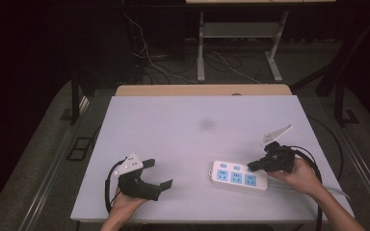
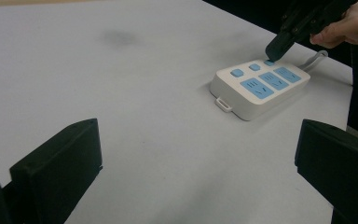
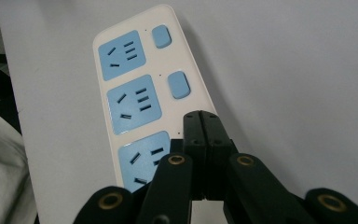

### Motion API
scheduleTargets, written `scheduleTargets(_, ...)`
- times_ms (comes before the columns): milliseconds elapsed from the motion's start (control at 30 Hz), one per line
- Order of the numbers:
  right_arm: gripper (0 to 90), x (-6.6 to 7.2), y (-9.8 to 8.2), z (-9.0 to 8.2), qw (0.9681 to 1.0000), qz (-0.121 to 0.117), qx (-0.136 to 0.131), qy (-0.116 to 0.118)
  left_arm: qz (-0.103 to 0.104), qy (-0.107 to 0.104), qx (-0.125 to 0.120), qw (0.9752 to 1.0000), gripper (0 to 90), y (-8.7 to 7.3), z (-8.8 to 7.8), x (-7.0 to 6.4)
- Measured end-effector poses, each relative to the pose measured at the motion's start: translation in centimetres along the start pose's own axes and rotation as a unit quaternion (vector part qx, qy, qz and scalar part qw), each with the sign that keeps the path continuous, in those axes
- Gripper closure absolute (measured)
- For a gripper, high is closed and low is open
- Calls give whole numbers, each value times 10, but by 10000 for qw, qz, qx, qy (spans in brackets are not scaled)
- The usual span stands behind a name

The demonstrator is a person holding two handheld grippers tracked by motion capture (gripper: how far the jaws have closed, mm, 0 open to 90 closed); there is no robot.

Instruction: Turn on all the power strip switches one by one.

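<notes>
White power strip (image 1: 238, 176) with three blue sockets and blue switch buttons lies flat on the pale table (image 1: 183, 130), at about 4 o'clock from table centre, near the front right edge. Right gripper (image 1: 253, 166) comes in from 3 o'clock of the strip, jaws pressed together with nothing between them, tip down on the strip's switch row at the cable end. In the left gripper view that closed tip (image 2: 275, 50) sits on the third blue button (image 2: 269, 62), the farthest of the row. In the right gripper view the shut jaws (image 3: 200, 122) cover the near end of the strip (image 3: 135, 88); two buttons show beyond at 12 o'clock. Left gripper (image 1: 160, 174) rests at 9 o'clock of the strip, well apart, jaws spread wide, empty. The strip's cable (image 2: 318, 57) runs off toward the right edge.
</notes>
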State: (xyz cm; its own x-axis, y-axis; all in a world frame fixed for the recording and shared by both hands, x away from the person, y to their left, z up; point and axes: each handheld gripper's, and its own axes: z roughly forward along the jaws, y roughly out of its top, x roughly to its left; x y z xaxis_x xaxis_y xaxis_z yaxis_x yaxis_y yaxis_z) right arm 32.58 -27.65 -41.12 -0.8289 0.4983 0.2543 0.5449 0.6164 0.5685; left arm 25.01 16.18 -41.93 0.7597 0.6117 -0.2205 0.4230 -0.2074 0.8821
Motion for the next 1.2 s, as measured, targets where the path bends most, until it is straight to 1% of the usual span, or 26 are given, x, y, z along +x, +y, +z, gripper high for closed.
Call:
scheduleTargets(300,900,1,1,1,10000,-6,27,-28,-2,8,-7,10000,0,0,0,0)
scheduleTargets(400,900,3,1,2,9999,-52,59,-73,9,8,0,10000,0,0,0,0)
scheduleTargets(667,900,3,0,3,9998,-158,87,-95,15,-7,5,10000,0,0,0,-1)
scheduleTargets(867,900,2,0,3,9998,-172,106,-45,21,-9,11,10000,0,0,0,-1)
scheduleTargets(1000,900,3,1,4,9997,-206,102,-101,15,-9,11,10000,0,0,1,-1)
scheduleTargets(1200,900,2,1,4,9997,-211,115,-47,21,-12,19,10000,0,0,1,-1)
